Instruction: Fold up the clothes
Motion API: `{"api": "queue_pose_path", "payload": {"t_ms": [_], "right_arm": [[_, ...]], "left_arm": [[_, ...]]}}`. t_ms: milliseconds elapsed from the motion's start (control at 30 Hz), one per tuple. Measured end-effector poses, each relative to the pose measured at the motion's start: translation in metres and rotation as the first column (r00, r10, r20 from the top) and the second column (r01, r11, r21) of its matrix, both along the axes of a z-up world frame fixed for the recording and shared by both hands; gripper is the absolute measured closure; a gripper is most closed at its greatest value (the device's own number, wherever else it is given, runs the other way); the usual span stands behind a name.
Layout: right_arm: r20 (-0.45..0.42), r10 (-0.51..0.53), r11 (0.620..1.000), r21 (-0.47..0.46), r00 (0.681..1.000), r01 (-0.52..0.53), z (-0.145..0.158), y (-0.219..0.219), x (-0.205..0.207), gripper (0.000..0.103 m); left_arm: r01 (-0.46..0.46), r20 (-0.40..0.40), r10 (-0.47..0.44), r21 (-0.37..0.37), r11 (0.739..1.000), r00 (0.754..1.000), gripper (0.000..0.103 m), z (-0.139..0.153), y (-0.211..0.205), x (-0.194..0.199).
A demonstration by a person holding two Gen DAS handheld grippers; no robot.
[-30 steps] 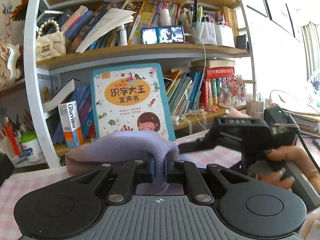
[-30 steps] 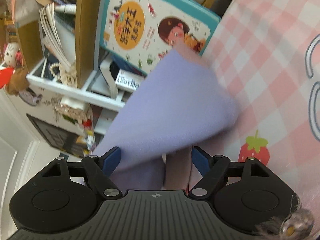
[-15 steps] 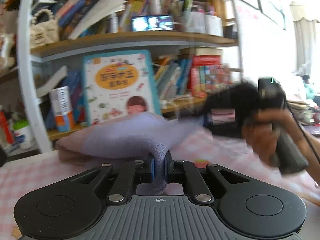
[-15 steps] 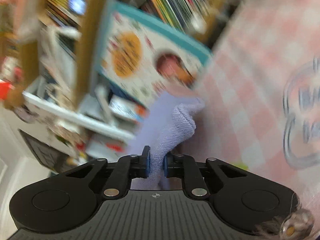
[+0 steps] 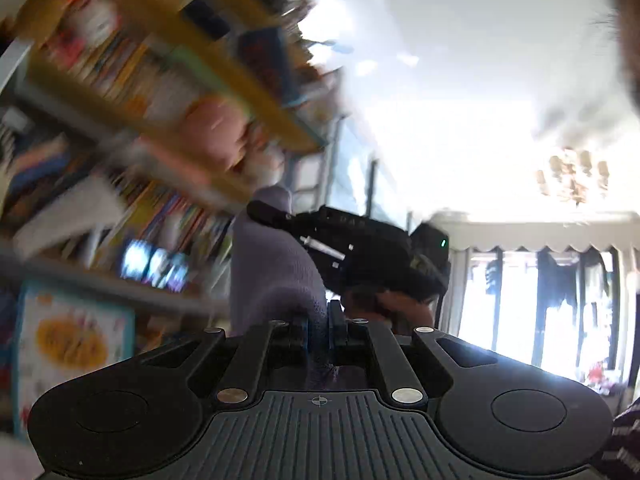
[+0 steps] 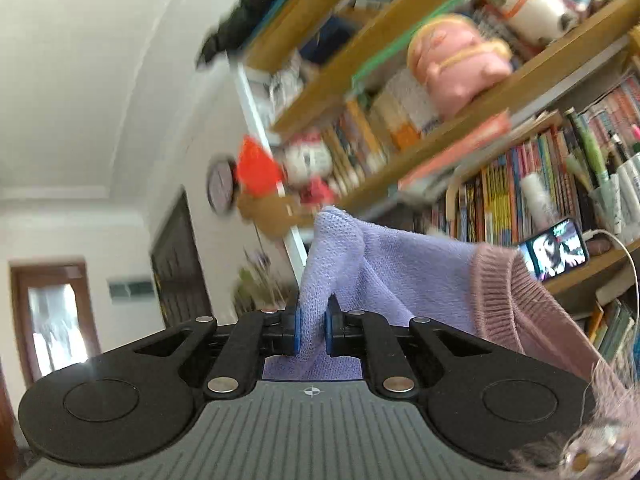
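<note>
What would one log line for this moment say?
left gripper: shut on sweater | right gripper: shut on sweater | sweater: held up before bookshelf | fold: not yet done

Soft lilac knit sweater with ribbed pink cuff; matt black plastic tool; wooden shelves.

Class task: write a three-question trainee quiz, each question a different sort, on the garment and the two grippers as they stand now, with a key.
1. True or false: the left gripper is shut on the lilac sweater.
2. The right gripper grips: A a book, B the lilac sweater, C nothing.
3. What colour is the sweater's ribbed band?

Key: 1 true. 2 B. 3 dusty pink.
</note>
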State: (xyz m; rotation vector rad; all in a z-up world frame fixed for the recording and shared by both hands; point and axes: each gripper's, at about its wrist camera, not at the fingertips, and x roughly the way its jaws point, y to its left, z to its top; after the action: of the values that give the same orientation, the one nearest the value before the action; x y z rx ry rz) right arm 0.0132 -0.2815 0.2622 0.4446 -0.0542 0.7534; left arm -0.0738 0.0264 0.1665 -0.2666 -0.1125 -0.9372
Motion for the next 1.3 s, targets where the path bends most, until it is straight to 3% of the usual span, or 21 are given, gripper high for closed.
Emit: {"api": "queue_pose_path", "payload": {"t_ms": [100, 167, 233, 367, 533, 600, 667, 700, 800, 867, 900, 1133, 1300], "right_arm": [[-0.129, -0.019, 0.996, -0.087, 0.991, 0.007, -0.027, 0.027, 0.028, 0.093], [-0.296, -0.014, 0.995, -0.103, 0.955, -0.017, -0.072, 0.044, 0.058, 0.093], [-0.422, -0.019, 0.990, -0.133, 0.906, -0.042, -0.118, 0.065, 0.083, 0.093], [-0.507, -0.011, 0.973, -0.205, 0.862, -0.108, -0.169, 0.113, 0.107, 0.093], [-0.515, -0.002, 0.946, -0.280, 0.857, -0.166, -0.178, 0.162, 0.127, 0.093], [-0.502, -0.009, 0.940, -0.300, 0.865, -0.164, -0.176, 0.177, 0.135, 0.093], [-0.482, -0.054, 0.927, -0.349, 0.875, -0.135, -0.178, 0.188, 0.144, 0.093], [-0.484, -0.076, 0.922, -0.366, 0.872, -0.123, -0.182, 0.191, 0.148, 0.093], [-0.550, -0.090, 0.929, -0.346, 0.830, -0.129, -0.197, 0.184, 0.155, 0.087], [-0.565, -0.068, 0.934, -0.326, 0.822, -0.147, -0.201, 0.175, 0.149, 0.069], [-0.567, -0.053, 0.936, -0.315, 0.822, -0.157, -0.202, 0.170, 0.144, 0.069], [-0.486, -0.105, 0.878, -0.455, 0.868, -0.149, -0.193, 0.128, 0.074, 0.058], [-0.459, -0.211, 0.858, -0.509, 0.863, -0.061, -0.196, 0.079, 0.023, 0.058]], "left_arm": [[-0.065, -0.176, 0.083, 0.105, 0.992, 0.981, 0.095, -0.038, 0.009, 0.017], [-0.113, -0.314, 0.171, 0.194, 0.975, 0.934, 0.095, -0.074, 0.018, 0.029], [-0.153, -0.402, 0.255, 0.269, 0.951, 0.880, 0.095, -0.103, 0.029, 0.035], [-0.219, -0.455, 0.380, 0.368, 0.904, 0.805, 0.094, -0.128, 0.053, 0.035], [-0.315, -0.449, 0.478, 0.392, 0.865, 0.755, 0.090, -0.125, 0.072, 0.028], [-0.349, -0.460, 0.504, 0.383, 0.856, 0.731, 0.082, -0.122, 0.079, 0.035], [-0.387, -0.460, 0.540, 0.388, 0.836, 0.705, 0.049, -0.124, 0.086, 0.036], [-0.406, -0.455, 0.561, 0.398, 0.823, 0.691, 0.041, -0.124, 0.088, 0.036], [-0.414, -0.444, 0.579, 0.417, 0.809, 0.684, 0.036, -0.128, 0.090, 0.040], [-0.407, -0.450, 0.579, 0.425, 0.809, 0.680, 0.033, -0.131, 0.091, 0.039], [-0.403, -0.455, 0.580, 0.431, 0.807, 0.675, 0.033, -0.133, 0.091, 0.040], [-0.352, -0.504, 0.559, 0.451, 0.821, 0.659, 0.033, -0.146, 0.090, 0.052], [-0.329, -0.529, 0.544, 0.449, 0.831, 0.652, 0.033, -0.152, 0.091, 0.059]]}}
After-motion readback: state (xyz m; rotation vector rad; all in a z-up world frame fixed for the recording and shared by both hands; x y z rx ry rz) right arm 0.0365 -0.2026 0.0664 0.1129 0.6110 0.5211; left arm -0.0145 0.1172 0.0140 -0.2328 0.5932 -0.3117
